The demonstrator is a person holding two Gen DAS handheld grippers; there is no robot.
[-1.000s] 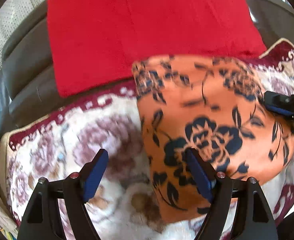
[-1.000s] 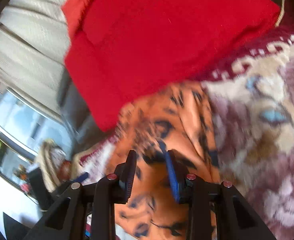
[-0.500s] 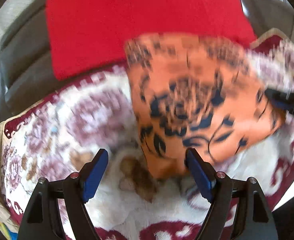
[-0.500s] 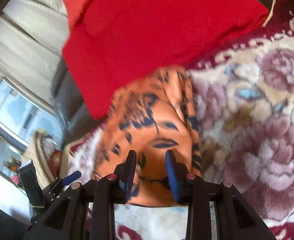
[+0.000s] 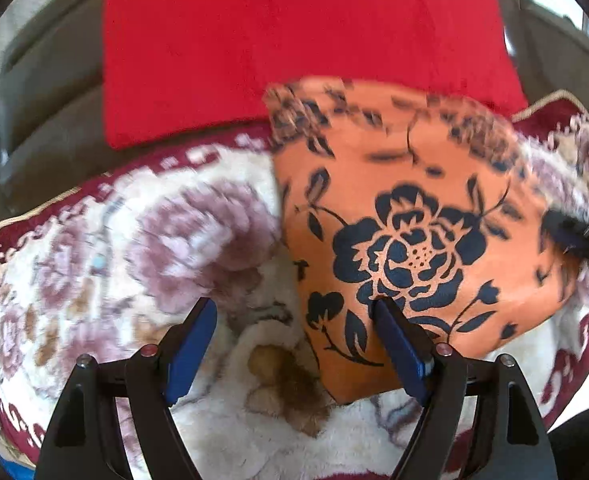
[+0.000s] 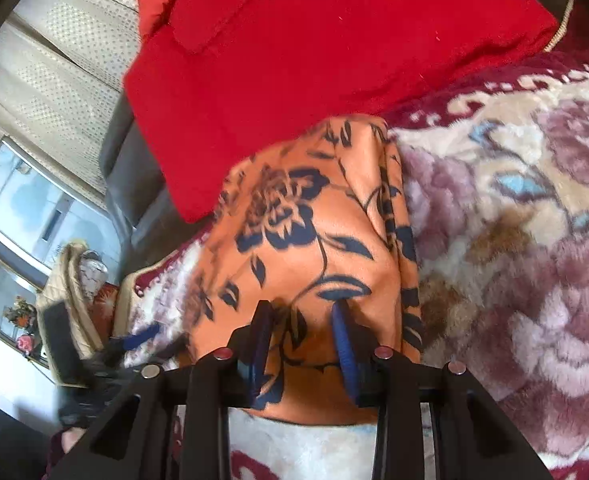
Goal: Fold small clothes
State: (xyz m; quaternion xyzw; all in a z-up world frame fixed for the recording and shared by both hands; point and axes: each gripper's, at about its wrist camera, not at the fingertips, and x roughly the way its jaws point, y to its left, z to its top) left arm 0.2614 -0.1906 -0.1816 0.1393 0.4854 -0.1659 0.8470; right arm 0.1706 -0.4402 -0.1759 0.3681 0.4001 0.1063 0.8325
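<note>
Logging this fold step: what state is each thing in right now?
orange floral cloth: folded over, lying on the blanket, one edge between the right tool's fingers.
red garment: lying flat behind it.
floral blanket: spread out underneath.
left tool: open, holding nothing.
right tool: narrowed onto the cloth.

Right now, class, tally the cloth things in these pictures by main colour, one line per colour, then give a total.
Red: 1, the red cloth.
Orange: 1, the orange flowered cloth.
Cream with purple flowers: 1, the blanket underneath.
Total: 3.
</note>
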